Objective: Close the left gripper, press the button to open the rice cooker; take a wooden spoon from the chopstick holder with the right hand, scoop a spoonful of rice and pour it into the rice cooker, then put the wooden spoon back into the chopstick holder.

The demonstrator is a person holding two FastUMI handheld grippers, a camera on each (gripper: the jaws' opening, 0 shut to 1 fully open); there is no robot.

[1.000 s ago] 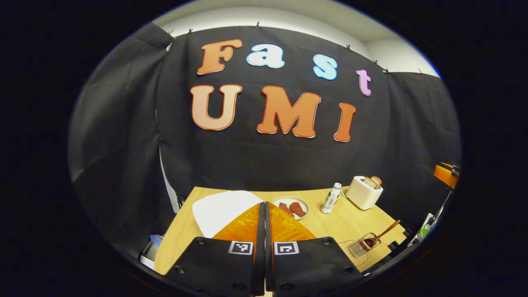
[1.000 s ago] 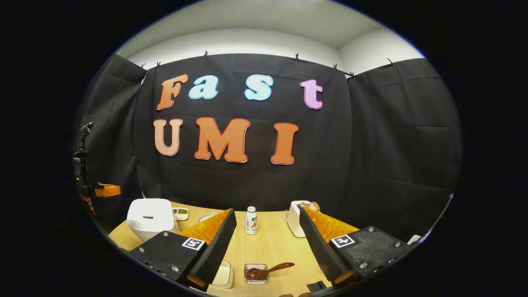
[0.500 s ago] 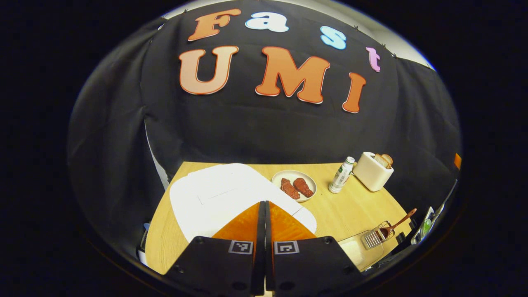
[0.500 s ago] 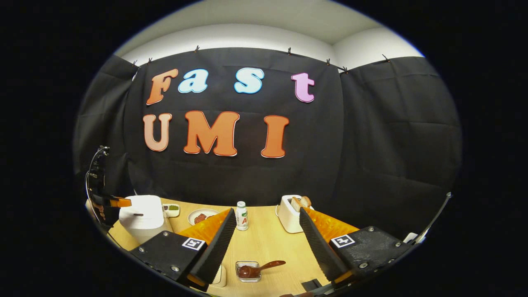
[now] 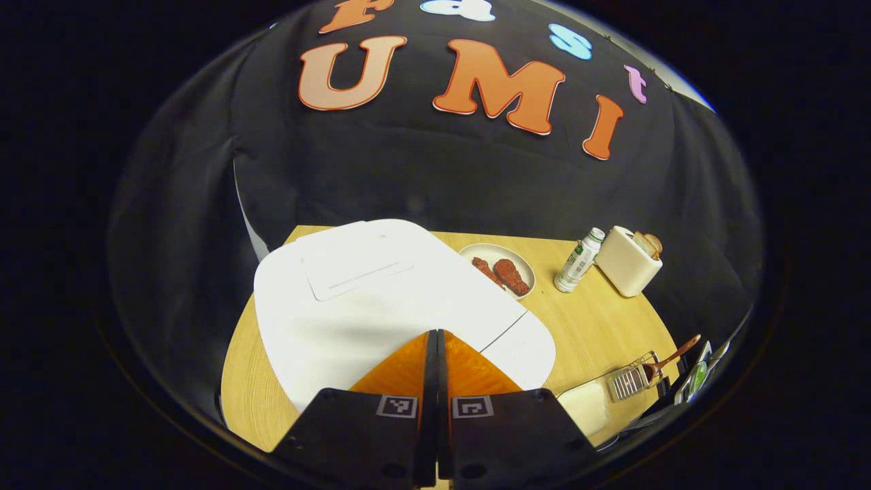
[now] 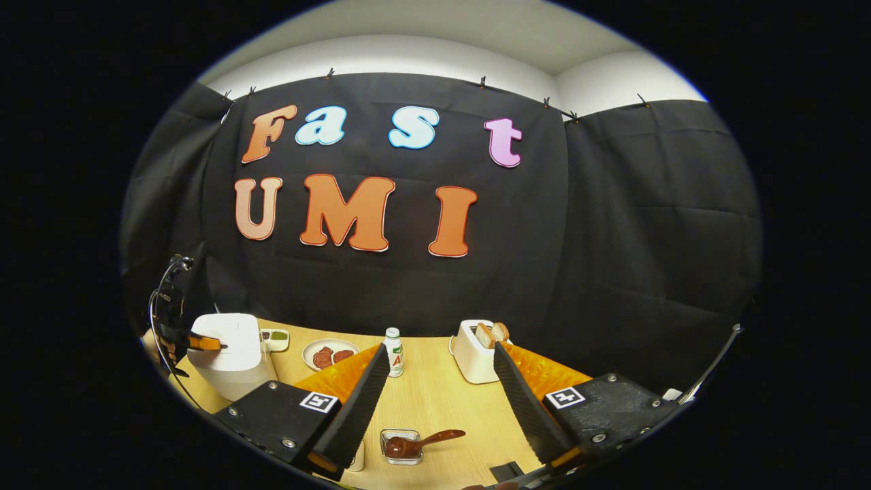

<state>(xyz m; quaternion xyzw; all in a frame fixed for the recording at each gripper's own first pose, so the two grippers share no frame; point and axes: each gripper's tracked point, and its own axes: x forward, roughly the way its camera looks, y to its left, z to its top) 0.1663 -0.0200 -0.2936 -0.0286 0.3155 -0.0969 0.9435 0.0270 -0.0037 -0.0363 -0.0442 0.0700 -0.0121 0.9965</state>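
Hovering over the white rice cooker (image 5: 381,299), whose lid is down, the left gripper (image 5: 435,338) has its jaws clenched together on nothing. In the right gripper view the cooker stands at the left of the tabletop (image 6: 435,401), then a plate (image 6: 330,354), a bottle (image 6: 392,350) and a toaster (image 6: 473,350). The right gripper (image 6: 441,371) is released and wide apart above the wooden spoon (image 6: 422,444), which rests in the chopstick holder (image 6: 400,447) near the front edge.
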